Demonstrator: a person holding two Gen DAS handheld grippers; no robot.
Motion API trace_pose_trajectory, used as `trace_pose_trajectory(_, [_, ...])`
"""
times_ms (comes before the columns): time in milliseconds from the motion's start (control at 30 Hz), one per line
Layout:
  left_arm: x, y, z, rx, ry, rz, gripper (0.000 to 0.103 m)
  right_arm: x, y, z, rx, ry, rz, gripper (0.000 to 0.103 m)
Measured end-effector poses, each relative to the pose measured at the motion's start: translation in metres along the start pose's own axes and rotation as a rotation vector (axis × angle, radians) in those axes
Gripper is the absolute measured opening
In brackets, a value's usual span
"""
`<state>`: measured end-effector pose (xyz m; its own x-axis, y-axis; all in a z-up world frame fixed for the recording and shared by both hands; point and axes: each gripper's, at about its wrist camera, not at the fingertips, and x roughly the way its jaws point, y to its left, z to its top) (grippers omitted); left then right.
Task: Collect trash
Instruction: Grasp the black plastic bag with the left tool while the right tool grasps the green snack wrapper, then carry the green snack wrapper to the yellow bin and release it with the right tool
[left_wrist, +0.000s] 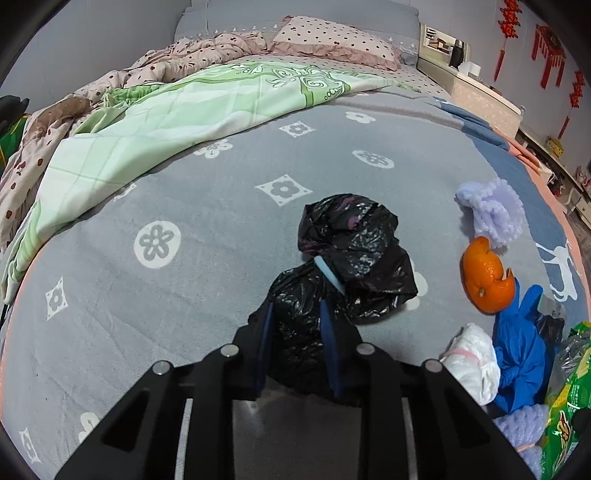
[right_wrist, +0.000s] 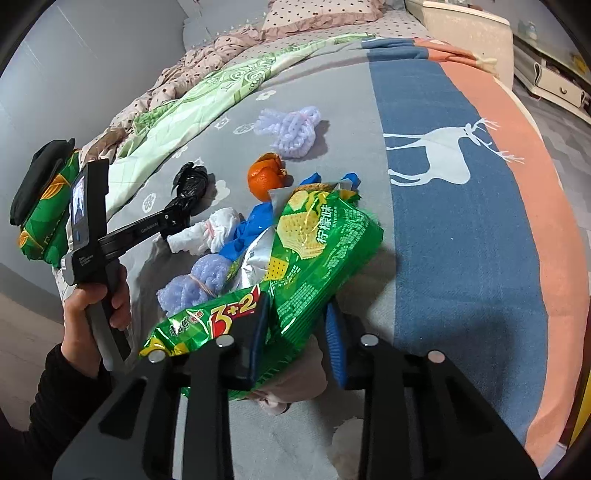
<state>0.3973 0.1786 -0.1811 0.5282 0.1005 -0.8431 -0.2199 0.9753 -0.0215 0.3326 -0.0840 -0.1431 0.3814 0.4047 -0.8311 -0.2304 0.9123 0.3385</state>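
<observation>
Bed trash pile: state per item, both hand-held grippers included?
Left hand-held gripper: shut on crumpled black plastic bag.
Right hand-held gripper: shut on green foil cracker wrapper, torn open.
Orange mandarin peel: split, lying loose.
White plastic bag: knotted.

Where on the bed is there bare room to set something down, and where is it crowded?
Free: the grey blanket between the green quilt and the black bag, and the blue deer stripe right of the green wrapper. Crowded: the patch around the orange peel, blue glove, white wad and purple foam nets.
</observation>
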Motion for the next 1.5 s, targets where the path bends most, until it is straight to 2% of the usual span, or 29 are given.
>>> trace_pose_trajectory(200, [-0.009,0.003,0.001,-0.01,-0.012,-0.003,0.02,-0.012,0.006,-0.001,-0.026,-0.045,0.006,0.02])
trace_pose_trajectory(667, [-0.058,0.01,0.0,-0.026,-0.067,-0.021,0.02,-0.055,0.002,-0.006,0.002,-0.12,0.041,0.017])
trace_pose_trajectory(967, [-0.09,-0.01,-0.005,-0.007,-0.083,-0.049,0.02,-0.092,-0.011,-0.012,0.033,-0.181,0.046,0.015])
trace_pose_trajectory(1267, [-0.12,-0.046,-0.011,0.05,-0.111,-0.079,0.02,-0.125,-0.032,-0.019,0.072,-0.235,0.038,0.014])
trace_pose_trajectory(1500, [-0.138,-0.075,-0.016,0.078,-0.115,-0.131,0.02,-0.151,-0.054,-0.025,0.107,-0.274,0.03,0.014])
